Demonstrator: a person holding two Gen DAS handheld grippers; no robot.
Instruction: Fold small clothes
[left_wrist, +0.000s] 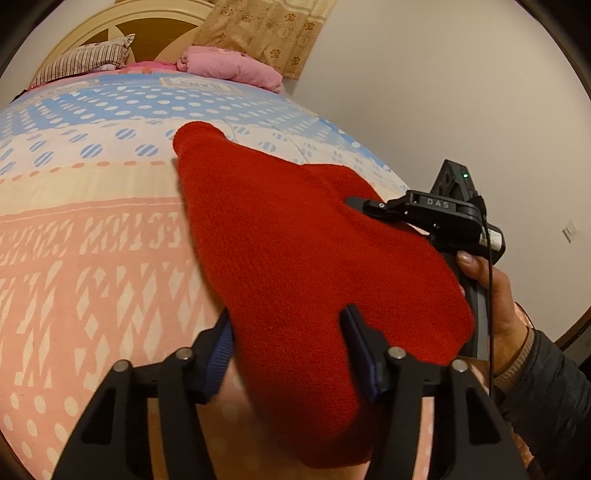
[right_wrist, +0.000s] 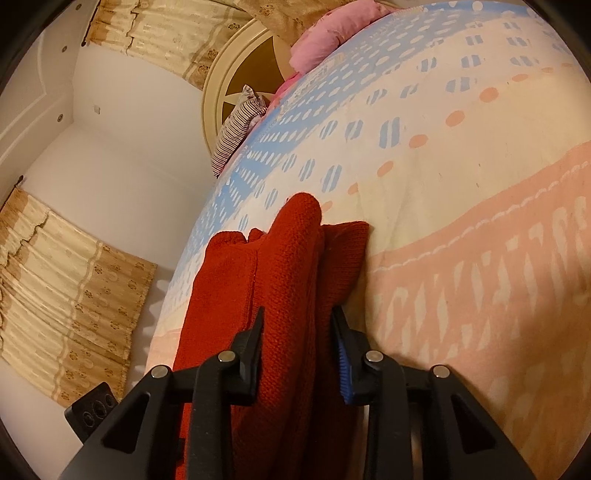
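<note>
we have a red knitted garment lying on the bed cover, toward the edge of the bed nearest us, and both claws are on it. it looks soft and limp, a thick chunky knit with some weight for its size; we judge it will sag and drape wherever it is not supported, and the fuzzy yarn should grip the ribbed pads well rather than slip. nothing about it looks fragile, though a pad could snag a loop.

our left gripper stands about half wide with the near end of the garment between its fingers; the cloth fills the gap, but we cannot tell whether the pads truly press on it. our right gripper is narrower and pinches a bunched, doubled-over fold of the garment, cloth running up past both fingers. in the left view that right gripper sits at the garment's far side edge, held by a hand.

we judge the best holds are at corners and along folded edges, taking all layers at once so none droops loose.

beyond the garment, toward the headboard, lie a striped pillow and a pink bundle of bedding, well apart from it. the cover beside the garment is bare, so nothing there blocks a fold.
</note>
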